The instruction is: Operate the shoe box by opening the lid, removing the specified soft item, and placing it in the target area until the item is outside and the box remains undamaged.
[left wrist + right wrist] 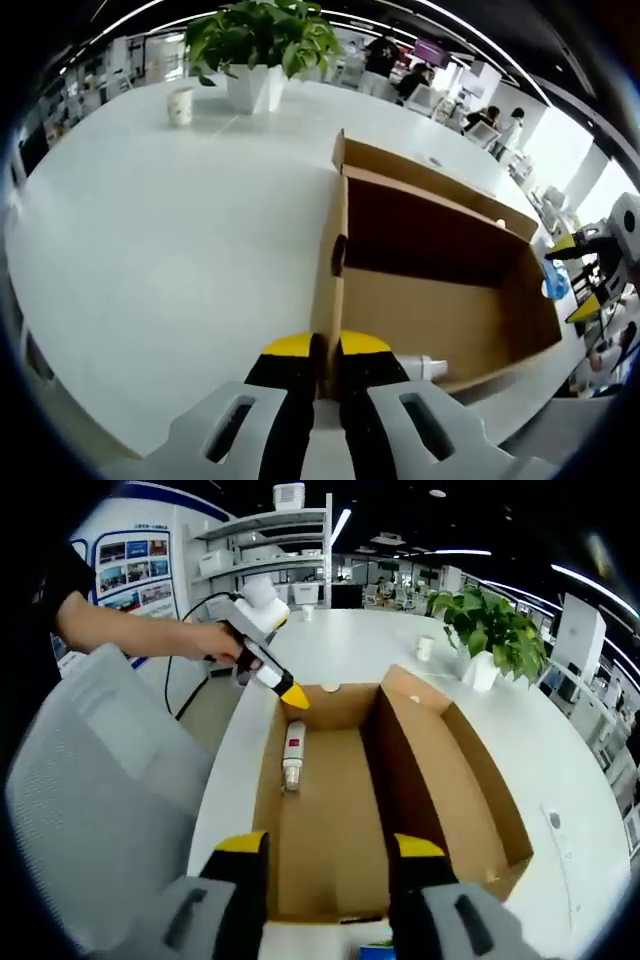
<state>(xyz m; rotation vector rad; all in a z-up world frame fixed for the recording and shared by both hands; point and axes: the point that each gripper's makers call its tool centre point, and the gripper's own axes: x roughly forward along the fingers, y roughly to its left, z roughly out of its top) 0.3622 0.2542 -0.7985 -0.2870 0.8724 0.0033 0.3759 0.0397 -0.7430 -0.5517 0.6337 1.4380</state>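
Here the white worktop (150, 230) spreads widest, carrying a potted plant (262, 45) and a paper cup (180, 104) at its far side. On it sits the open cardboard shoe box (330, 810), lid flap (440, 770) folded back on the right, so the opening step looks done. The left claw (327, 352) is pinched closed on the near end wall of the box, steadying it. The right claw (325, 855) hangs above the opposite end with its jaws spread wide and nothing between them. Smallest, the item to remove, a white tube-like thing with a red label (292, 755), lies on the box floor near the end the left claw holds; whether it is soft I cannot tell. In my judgement the removal step is in hand: the right claw must reach down the box length, close gently on the tube, and lift it clear without scraping the cardboard walls.
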